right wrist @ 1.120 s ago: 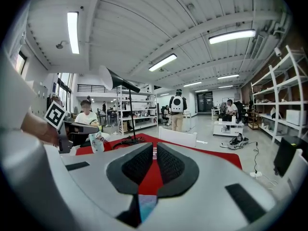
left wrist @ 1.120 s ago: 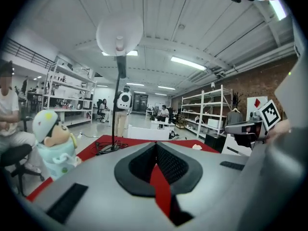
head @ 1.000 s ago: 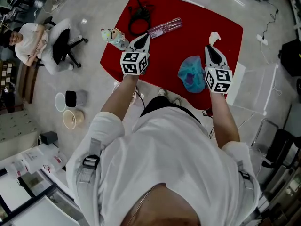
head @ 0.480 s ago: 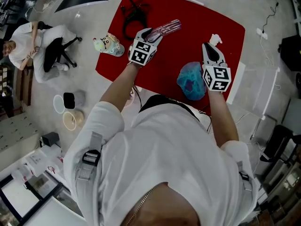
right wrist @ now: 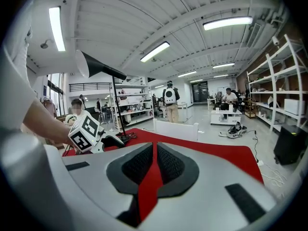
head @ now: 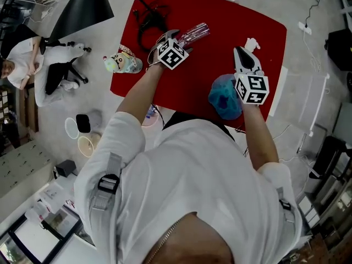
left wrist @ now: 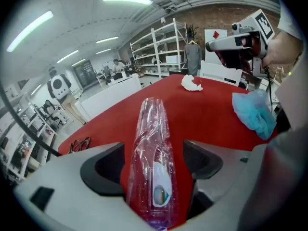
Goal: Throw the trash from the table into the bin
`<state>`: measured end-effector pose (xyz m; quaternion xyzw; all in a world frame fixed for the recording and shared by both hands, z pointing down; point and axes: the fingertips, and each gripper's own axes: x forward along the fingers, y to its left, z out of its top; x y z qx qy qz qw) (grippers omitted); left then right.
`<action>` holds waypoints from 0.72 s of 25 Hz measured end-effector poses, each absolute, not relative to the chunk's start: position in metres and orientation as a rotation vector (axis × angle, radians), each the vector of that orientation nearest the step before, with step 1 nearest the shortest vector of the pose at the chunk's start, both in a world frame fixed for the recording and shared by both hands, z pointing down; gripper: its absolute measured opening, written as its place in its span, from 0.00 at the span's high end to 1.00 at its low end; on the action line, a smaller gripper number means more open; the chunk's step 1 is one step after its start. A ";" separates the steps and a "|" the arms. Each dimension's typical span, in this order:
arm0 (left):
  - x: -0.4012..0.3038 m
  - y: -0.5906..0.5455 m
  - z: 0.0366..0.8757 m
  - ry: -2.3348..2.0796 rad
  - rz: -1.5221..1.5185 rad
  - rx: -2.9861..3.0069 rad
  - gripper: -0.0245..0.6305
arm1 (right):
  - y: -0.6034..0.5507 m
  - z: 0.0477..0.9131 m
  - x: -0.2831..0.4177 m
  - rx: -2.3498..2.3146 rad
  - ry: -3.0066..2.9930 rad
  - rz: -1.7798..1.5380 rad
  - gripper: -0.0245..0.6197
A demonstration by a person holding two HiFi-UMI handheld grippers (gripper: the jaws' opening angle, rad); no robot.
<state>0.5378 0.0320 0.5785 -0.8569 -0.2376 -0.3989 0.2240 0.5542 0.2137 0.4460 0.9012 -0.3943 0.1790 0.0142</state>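
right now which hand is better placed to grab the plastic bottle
Left. The left tool straddles the plastic bottle; its jaws have just been opening around it. The right tool is shut beside the blue wad, away from the bottle.

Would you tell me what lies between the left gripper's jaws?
A crushed plastic bottle; the jaws of the left gripper have just been opening, per the left gripper view.
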 end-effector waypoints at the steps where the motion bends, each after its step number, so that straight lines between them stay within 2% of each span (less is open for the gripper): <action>1: 0.539 0.032 0.581 -0.666 -1.110 -2.354 0.40 | 0.215 0.446 0.556 2.810 -1.219 0.560 0.92; 10: 0.544 0.029 0.600 -0.670 -1.150 -2.318 0.40 | 0.219 0.451 0.558 2.827 -1.178 0.585 0.92; 13: 0.544 0.028 0.599 -0.661 -1.144 -2.337 0.47 | 0.220 0.451 0.556 2.823 -1.176 0.585 0.92; 18: 0.543 0.030 0.592 -0.636 -1.132 -2.382 0.48 | 0.223 0.446 0.553 2.816 -1.183 0.570 0.92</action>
